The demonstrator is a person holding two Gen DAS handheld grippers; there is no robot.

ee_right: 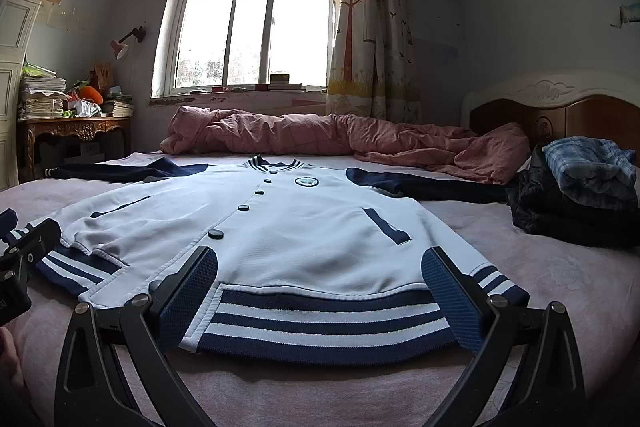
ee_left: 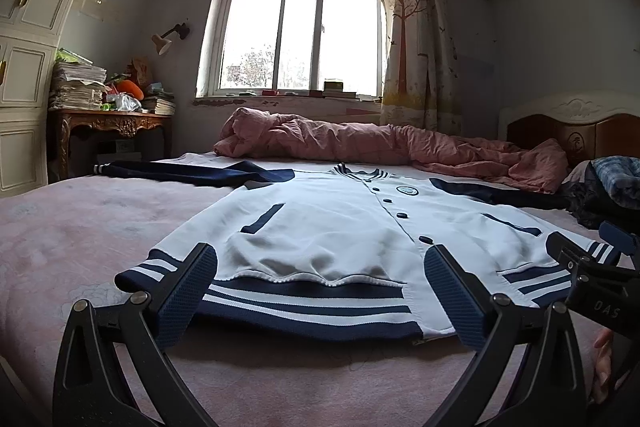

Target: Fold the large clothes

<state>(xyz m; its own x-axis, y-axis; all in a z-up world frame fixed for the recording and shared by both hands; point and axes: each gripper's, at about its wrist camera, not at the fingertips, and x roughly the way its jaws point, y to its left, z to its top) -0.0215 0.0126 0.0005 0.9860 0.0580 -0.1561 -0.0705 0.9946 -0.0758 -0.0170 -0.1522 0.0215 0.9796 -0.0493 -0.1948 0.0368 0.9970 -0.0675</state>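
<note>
My left gripper nearest, fingers spread wide, holding nothing, pads flanking striped hem of jacket. Jacket white with navy sleeves, flat on pink bed, buttoned front up, collar toward window, sleeves out sideways. My right gripper likewise wide open, empty, at hem's right part. Pink quilt bunched behind; folded clothes pile far right.

Daylight comes only from the overexposed window; the room is dim, sharp, with strong fisheye bending and dark corners.
</note>
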